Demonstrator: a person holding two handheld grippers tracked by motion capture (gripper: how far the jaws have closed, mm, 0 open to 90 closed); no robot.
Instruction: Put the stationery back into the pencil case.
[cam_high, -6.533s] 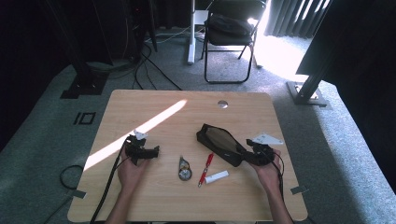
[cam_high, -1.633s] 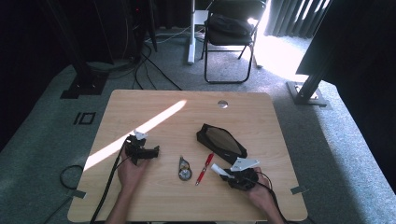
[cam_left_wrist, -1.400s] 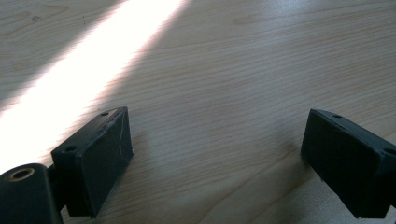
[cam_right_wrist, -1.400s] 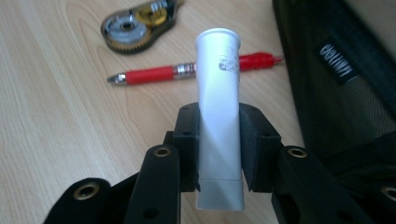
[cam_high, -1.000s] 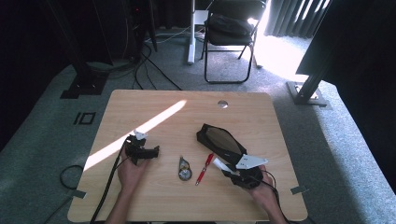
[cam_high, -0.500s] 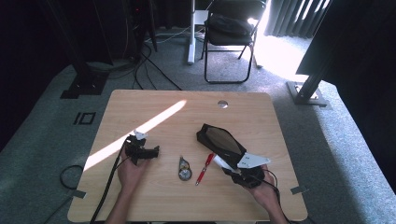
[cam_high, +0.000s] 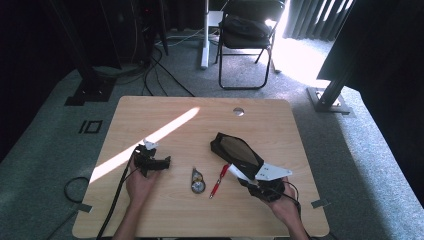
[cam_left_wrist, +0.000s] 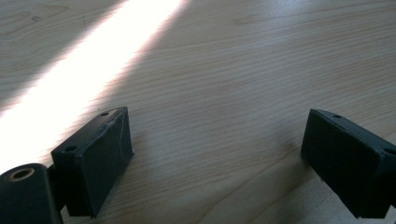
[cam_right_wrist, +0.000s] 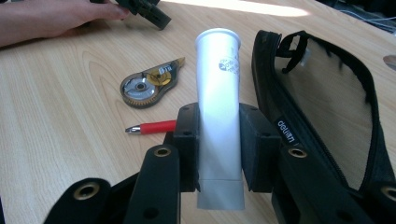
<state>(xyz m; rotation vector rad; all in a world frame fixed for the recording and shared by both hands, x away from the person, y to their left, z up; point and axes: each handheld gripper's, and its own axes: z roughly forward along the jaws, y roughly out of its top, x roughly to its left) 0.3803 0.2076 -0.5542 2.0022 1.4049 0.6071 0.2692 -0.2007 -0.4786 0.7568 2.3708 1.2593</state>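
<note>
Daylight enters from the far right and throws 1 overexposed diagonal stripe across the table (cam_high: 150, 135); surroundings stay dark. The high view is soft and grainy. In the left gripper view, the stripe glares white near the table's edge.

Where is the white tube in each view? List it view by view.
High view: tube lower right of centre, at the pouch's near end.
Right gripper view: tube at centre, clamped in the right tongs.
Shared landmark: the black pouch beside the tube.
</note>
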